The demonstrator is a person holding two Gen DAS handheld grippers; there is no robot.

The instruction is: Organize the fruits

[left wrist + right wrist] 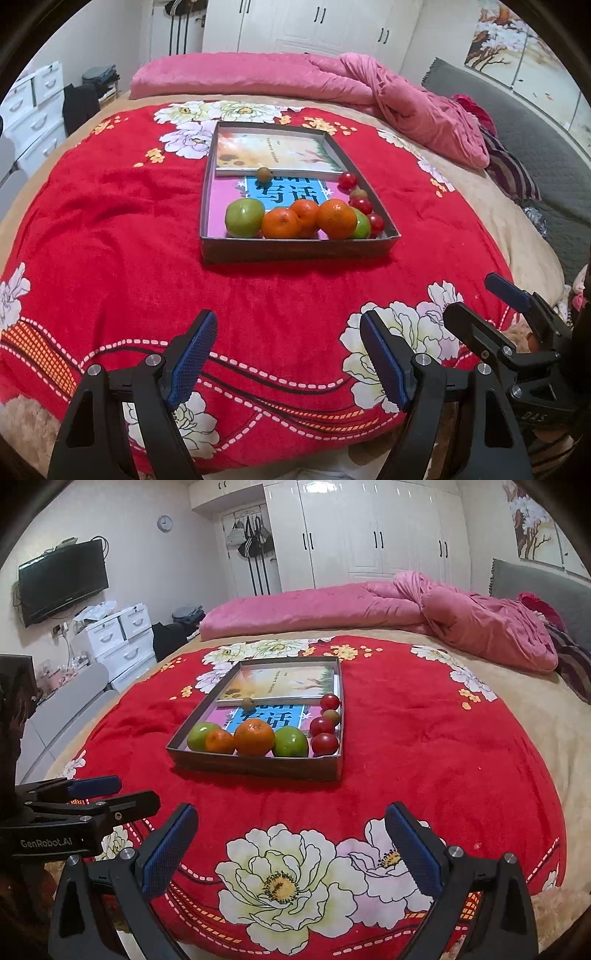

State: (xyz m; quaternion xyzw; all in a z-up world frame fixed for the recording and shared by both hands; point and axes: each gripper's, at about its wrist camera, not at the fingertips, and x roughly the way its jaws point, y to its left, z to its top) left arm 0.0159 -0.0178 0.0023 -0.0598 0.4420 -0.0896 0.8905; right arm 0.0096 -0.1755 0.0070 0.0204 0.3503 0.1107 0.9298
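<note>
Several fruits crowd the near end of the shallow grey cardboard tray (pixel 295 254) on the red flowered blanket (pixel 110 229): green apples (pixel 244 218), orange mandarins (pixel 336 218), small red cherry tomatoes (pixel 325 744) along its right wall. Our left gripper (pixel 288 354) and right gripper (pixel 291 849) hover well short of it, jaws spread wide, holding nothing. We judge the mandarins light and slightly yielding, best pinched across the middle; the tomatoes look slick, easily crushed, and likely to roll.
</note>
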